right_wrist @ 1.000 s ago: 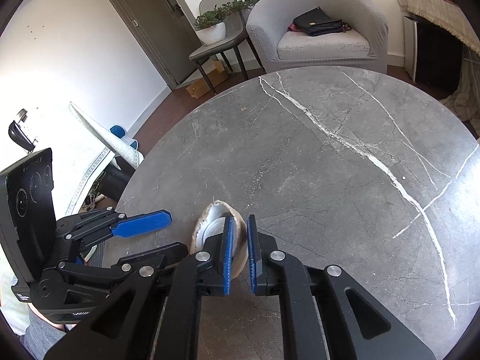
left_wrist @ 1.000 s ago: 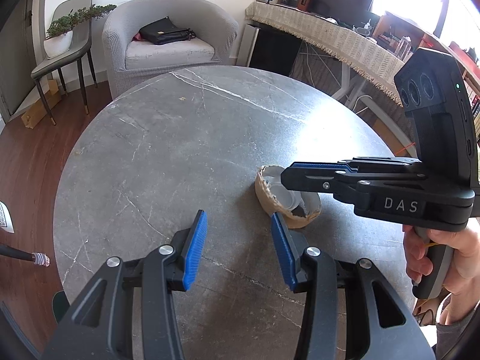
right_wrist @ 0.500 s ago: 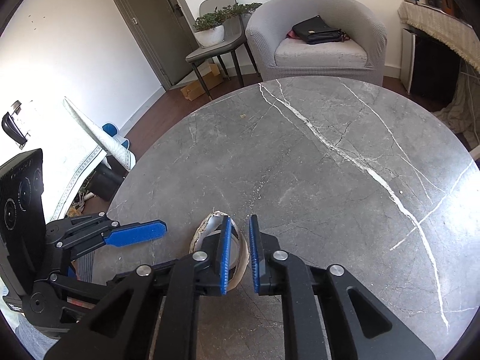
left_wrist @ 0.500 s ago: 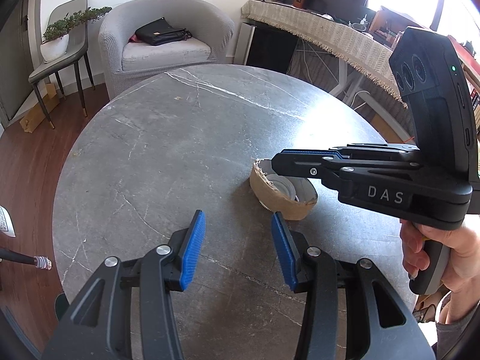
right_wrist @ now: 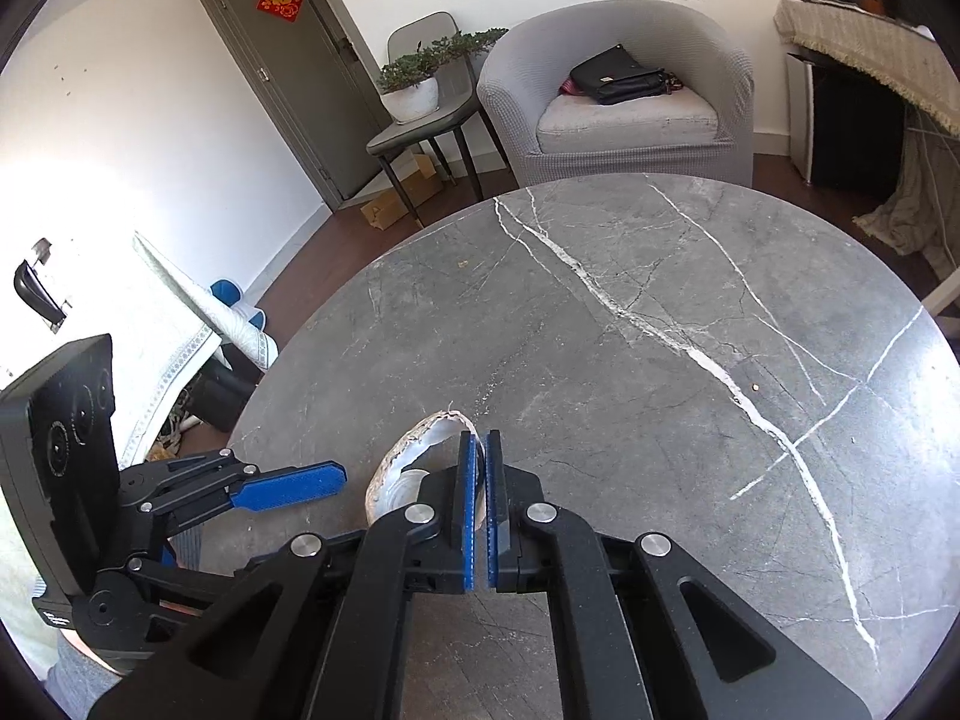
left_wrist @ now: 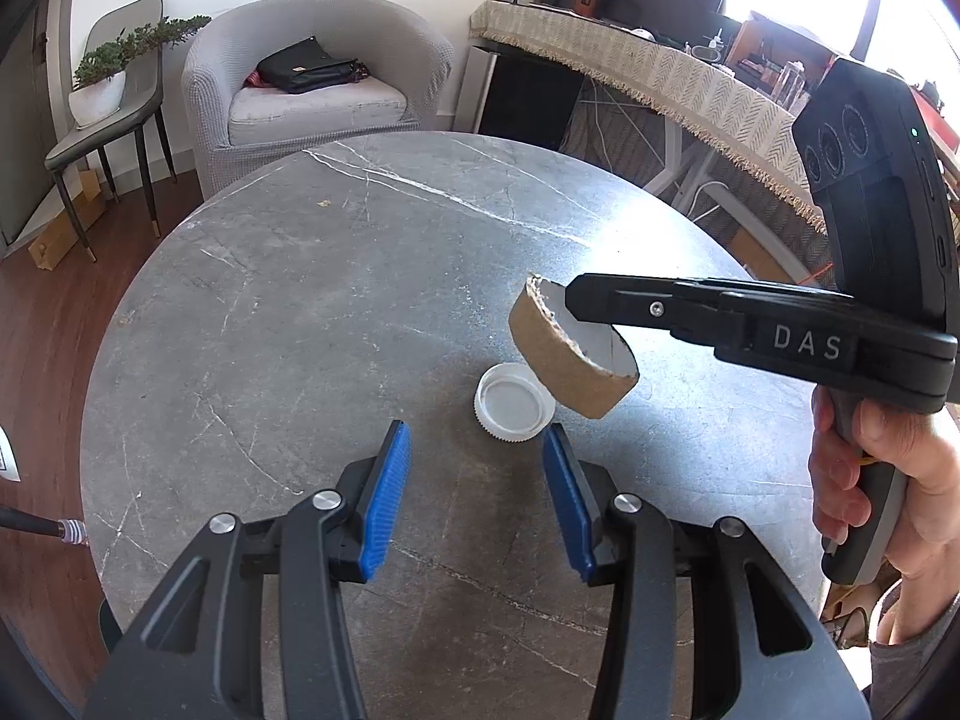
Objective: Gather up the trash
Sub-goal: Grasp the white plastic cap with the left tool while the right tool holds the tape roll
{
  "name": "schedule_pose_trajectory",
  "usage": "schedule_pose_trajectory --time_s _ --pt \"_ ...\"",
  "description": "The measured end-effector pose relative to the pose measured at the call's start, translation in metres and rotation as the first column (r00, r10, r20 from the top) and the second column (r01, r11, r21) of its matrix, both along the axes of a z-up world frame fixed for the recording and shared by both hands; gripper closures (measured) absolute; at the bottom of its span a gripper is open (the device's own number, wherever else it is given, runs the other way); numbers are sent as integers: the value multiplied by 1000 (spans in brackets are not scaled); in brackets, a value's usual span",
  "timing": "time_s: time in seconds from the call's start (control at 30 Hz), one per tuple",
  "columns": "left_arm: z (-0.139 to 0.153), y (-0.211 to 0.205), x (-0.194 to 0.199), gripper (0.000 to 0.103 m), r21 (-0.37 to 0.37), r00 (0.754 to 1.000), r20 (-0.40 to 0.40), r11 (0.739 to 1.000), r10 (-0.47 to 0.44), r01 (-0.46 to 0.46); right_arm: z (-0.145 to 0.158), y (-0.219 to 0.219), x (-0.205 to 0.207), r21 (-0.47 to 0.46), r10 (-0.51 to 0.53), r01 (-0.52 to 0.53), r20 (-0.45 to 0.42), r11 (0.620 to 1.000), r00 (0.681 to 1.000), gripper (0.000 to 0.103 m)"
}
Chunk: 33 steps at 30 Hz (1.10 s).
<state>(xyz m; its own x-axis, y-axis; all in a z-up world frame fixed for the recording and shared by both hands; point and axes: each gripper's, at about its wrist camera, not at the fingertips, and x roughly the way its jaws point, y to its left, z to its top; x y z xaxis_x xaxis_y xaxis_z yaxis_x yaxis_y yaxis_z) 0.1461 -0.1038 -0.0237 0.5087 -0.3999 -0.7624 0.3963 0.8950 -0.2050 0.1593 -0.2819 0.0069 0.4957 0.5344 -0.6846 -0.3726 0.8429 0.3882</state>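
Gripping the torn rim of a short brown cardboard ring with a white inner lining (left_wrist: pixel 573 354), the right gripper (right_wrist: pixel 480 480) holds it tilted above the round grey marble-look table with white veins (left_wrist: pixel 312 312), its 2 blue-padded jaws having just been closing on the thin cardboard wall between them and now clenched tight against it. Seen from the left wrist, the ring hangs clear of the tabletop, with one edge ragged where the jaws bite. Directly below and just beside it, a white ribbed plastic bottle cap (left_wrist: pixel 515 401) lies open side up on the stone, apart from the ring. The left gripper (left_wrist: pixel 477 504) hovers near the cap with its 2 blue pads spread and nothing between them; the cap sits just ahead of the fingertips, nearer the right-hand pad. A person's hand (left_wrist: pixel 882 480) wraps the grey handle of the right gripper at the table's right edge. Beyond the table stand a grey fabric tub armchair (left_wrist: pixel 312 78) carrying a black handbag (left_wrist: pixel 306 66), a grey side chair (left_wrist: pixel 108 120) bearing a white pot with a green plant (left_wrist: pixel 99 96), and a long desk draped in a beige fringed cloth (left_wrist: pixel 660 72). A grey door with a red paper decoration (right_wrist: pixel 279 0) shows in the right wrist view.
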Motion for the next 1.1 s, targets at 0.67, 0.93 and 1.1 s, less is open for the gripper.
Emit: schedule_pose_trajectory --time_s 0.67,0.93,1.1 --pt "-2 -43 14 70 191 998 52 981 -21 11 -1 -35 -8 48 -66 66 -6 997 998 101" --pt "-1 -23 3 71 154 999 48 988 19 -26 2 -25 -16 25 -49 49 2 998 999 101" --pt "5 4 -9 71 113 997 45 992 58 -63 5 1 -25 -10 -7 8 20 1000 1000 101"
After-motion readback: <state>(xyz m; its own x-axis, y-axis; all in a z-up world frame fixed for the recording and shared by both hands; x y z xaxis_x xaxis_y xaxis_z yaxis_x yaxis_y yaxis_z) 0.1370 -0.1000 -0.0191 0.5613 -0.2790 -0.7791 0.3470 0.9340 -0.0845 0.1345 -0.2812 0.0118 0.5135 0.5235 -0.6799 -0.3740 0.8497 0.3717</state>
